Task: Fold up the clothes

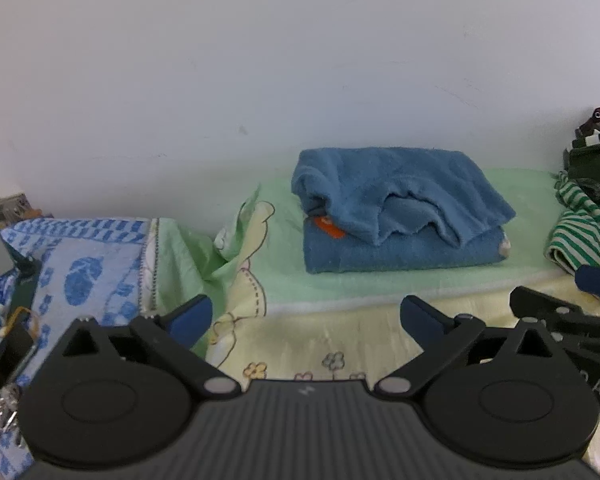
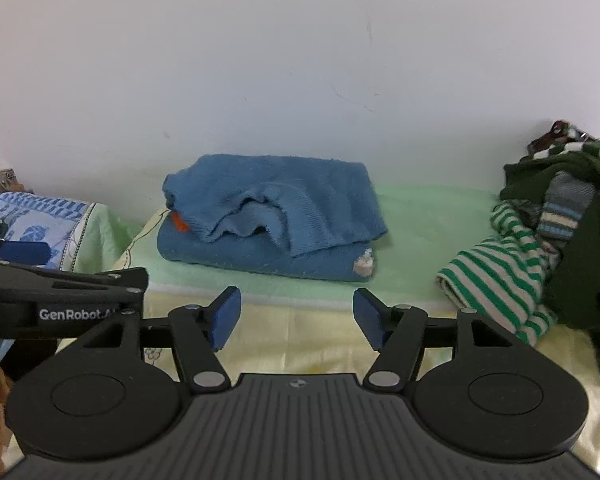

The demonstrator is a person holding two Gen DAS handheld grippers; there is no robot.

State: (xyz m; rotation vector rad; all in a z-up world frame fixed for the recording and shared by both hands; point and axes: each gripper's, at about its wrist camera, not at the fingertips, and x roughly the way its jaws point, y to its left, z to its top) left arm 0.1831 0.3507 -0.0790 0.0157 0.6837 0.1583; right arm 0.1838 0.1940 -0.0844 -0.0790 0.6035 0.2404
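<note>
Both hand-held grippers are hovering empty over the bed: the left hand-held gripper is standing spread wide, the right hand-held gripper is standing apart too. A folded blue sweater is lying on the green sheet against the wall, well apart from a heap of striped clothes at the right.
</note>
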